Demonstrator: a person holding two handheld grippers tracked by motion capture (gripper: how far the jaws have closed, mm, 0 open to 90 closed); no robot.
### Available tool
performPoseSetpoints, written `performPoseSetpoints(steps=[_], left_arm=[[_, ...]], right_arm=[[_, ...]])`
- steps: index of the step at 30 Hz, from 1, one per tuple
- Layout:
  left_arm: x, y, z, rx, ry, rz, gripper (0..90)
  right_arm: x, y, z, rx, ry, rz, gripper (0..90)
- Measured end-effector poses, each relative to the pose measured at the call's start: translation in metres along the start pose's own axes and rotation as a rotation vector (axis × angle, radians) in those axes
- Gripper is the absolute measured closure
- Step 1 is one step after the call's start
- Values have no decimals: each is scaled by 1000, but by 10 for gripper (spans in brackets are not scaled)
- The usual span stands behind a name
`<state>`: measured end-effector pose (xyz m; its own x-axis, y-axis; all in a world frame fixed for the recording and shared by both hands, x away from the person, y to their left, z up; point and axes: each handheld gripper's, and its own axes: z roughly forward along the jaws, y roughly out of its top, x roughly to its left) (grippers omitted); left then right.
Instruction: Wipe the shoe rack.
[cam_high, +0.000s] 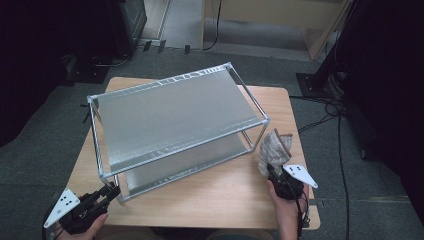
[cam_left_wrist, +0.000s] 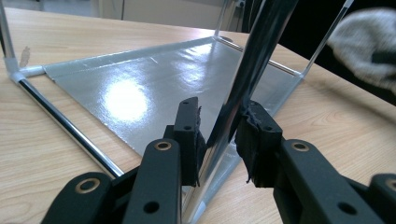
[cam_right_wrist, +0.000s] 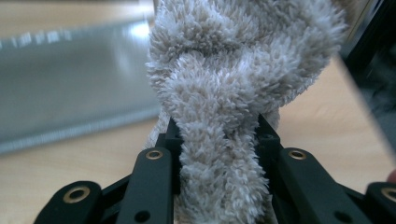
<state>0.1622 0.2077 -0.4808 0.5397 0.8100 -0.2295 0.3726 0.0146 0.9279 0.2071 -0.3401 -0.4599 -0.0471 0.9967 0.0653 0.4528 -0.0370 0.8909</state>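
Centrally, one two-shelf rack (cam_high: 175, 125) stands on the counter (cam_high: 225, 195). Left gripper (cam_high: 102, 196) jaws clamp its corner post (cam_left_wrist: 252, 70). Right gripper (cam_high: 276, 175) jaws pinch one fuzzy cloth (cam_right_wrist: 224, 93).

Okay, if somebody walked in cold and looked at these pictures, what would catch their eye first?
Probably the silver two-tier shelf rack standing in the middle of the wooden table. Next, the fluffy beige cloth bunched upright at the rack's right end, pinched in the right hand-held gripper. The left hand-held gripper clamps the rack's near-left corner post.
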Motion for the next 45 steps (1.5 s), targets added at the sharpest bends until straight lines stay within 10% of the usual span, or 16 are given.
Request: performPoseSetpoints(steps=[6, 19, 28, 45], left_arm=[[-1, -2, 0, 11, 17, 32, 715], [1, -3, 3, 10, 16, 48, 747], [4, -2, 8, -6, 16, 31, 770], [-2, -5, 9, -8, 7, 24, 771]], right_arm=[[3, 21, -16, -130, -19, 45, 676], [52, 111, -13, -374, 59, -21, 643], [61, 122, 32, -277, 116, 77, 622], [134, 90, 7, -278, 344, -1, 622]])
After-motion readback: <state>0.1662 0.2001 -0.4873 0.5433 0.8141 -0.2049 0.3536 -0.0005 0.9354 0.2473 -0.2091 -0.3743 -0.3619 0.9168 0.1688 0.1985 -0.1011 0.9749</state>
